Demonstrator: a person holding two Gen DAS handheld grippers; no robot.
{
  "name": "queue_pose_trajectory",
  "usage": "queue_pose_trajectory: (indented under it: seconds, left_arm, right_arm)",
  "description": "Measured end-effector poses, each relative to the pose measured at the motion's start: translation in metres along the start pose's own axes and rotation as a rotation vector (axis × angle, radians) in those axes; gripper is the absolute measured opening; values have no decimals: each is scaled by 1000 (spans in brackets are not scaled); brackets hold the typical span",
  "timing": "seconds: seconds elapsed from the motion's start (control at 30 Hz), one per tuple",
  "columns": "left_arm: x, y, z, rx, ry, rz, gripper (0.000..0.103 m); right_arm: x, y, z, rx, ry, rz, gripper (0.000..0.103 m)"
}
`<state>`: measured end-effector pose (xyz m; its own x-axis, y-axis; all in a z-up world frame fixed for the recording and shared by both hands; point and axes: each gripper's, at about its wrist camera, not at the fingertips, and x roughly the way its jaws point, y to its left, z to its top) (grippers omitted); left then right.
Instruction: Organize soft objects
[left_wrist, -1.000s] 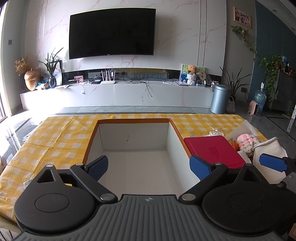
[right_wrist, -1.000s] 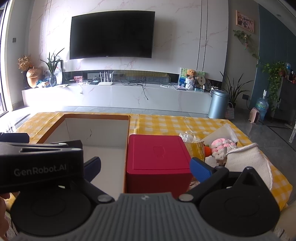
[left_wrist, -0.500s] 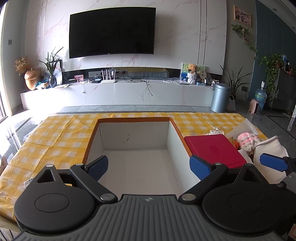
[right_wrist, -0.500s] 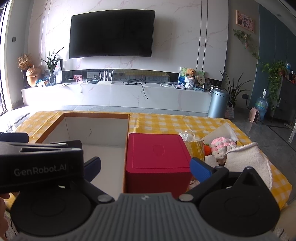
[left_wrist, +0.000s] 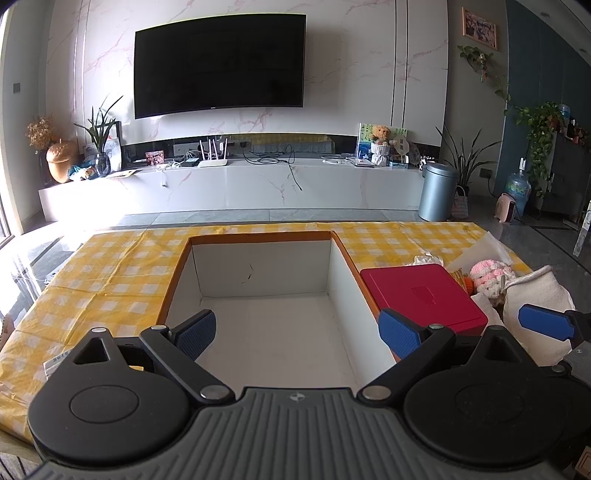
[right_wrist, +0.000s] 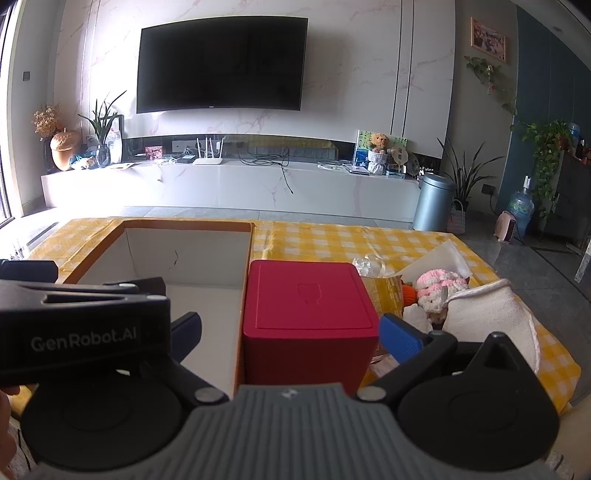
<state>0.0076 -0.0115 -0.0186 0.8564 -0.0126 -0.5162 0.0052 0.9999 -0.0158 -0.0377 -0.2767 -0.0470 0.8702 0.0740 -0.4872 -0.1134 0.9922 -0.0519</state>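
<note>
A large open box (left_wrist: 266, 325) with white inside walls and an orange rim sits on the yellow checked table; it also shows in the right wrist view (right_wrist: 184, 258). My left gripper (left_wrist: 297, 330) is open and empty over its near edge. A red box (right_wrist: 308, 314) stands right of it; it also shows in the left wrist view (left_wrist: 421, 291). My right gripper (right_wrist: 291, 334) is open and empty, with the red box between its fingers. A pink and white knitted toy (right_wrist: 439, 288) and a white cloth mitt (right_wrist: 491, 317) lie to the right.
A crumpled clear wrapper (right_wrist: 369, 266), a yellow packet (right_wrist: 384, 295) and white paper (right_wrist: 439, 258) lie by the toy. The left gripper body (right_wrist: 85, 328) fills the left of the right wrist view. A TV wall and a grey bin (left_wrist: 437, 192) are beyond the table.
Both views have shifted very slightly; the grippers stay open and nothing on the table has moved.
</note>
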Motion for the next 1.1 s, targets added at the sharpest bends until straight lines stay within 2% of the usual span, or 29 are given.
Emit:
queue_pose_trajectory:
  seconds: [0.27, 0.4, 0.6, 0.77, 0.87, 0.9, 0.93, 1.03, 1.1]
  left_arm:
    - [-4, -12, 3, 53, -27, -17, 103]
    - [-6, -17, 9, 98, -27, -67, 103]
    - [-2, -18, 18, 94, -18, -97, 103]
    - [5, -18, 23, 84, 19, -133, 103]
    - [10, -23, 26, 83, 39, -152, 103]
    - [11, -25, 27, 83, 45, -157, 103]
    - [13, -27, 28, 80, 53, -165, 103]
    - [18, -32, 29, 72, 72, -178, 103]
    - [20, -35, 28, 86, 77, -179, 103]
  right_arm:
    - [-3, -7, 0, 5, 4, 11, 100]
    - [-10, -16, 2, -33, -1, 2, 100]
    - [-16, -69, 13, -7, 30, -12, 100]
    - [0, -125, 17, 53, 122, -59, 100]
    - [18, -154, 15, 106, 204, -57, 99]
    - [24, -159, 14, 116, 230, -53, 91]
    - [33, -165, 11, 132, 260, -42, 88]
    - [60, -172, 0, 172, 346, -2, 88]
    - [77, -170, -6, 167, 406, -12, 87]
